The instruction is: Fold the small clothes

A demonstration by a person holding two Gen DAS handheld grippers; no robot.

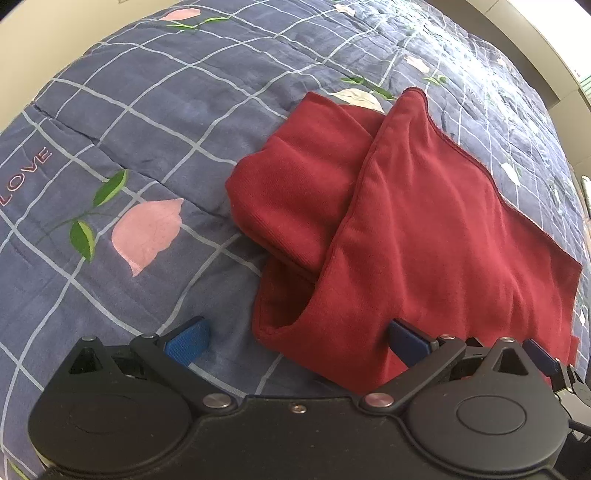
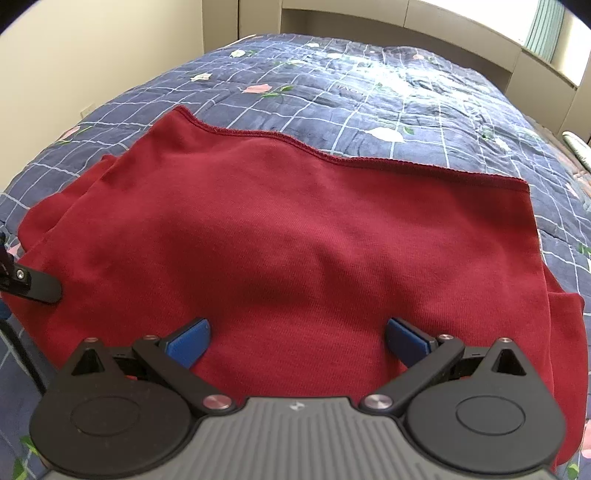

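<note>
A dark red garment (image 1: pixel 424 229) lies partly folded on the bed, one flap laid over a bunched part on its left. In the right wrist view the same red garment (image 2: pixel 288 243) fills the middle, its hemmed edge at the far side. My left gripper (image 1: pixel 299 338) is open at the garment's near left corner, its right finger over the cloth and its left finger over the bedspread. My right gripper (image 2: pixel 297 338) is open low over the near edge of the cloth, nothing between its blue pads (image 2: pixel 190 341). A piece of the left gripper shows at the far left of the right wrist view.
The bed is covered by a navy checked bedspread (image 1: pixel 140 122) with pink flowers and green leaves. A cream wall stands to the left (image 2: pixel 74 66); a headboard and window are at the far end (image 2: pixel 443 33). The bed's edge drops off at the left.
</note>
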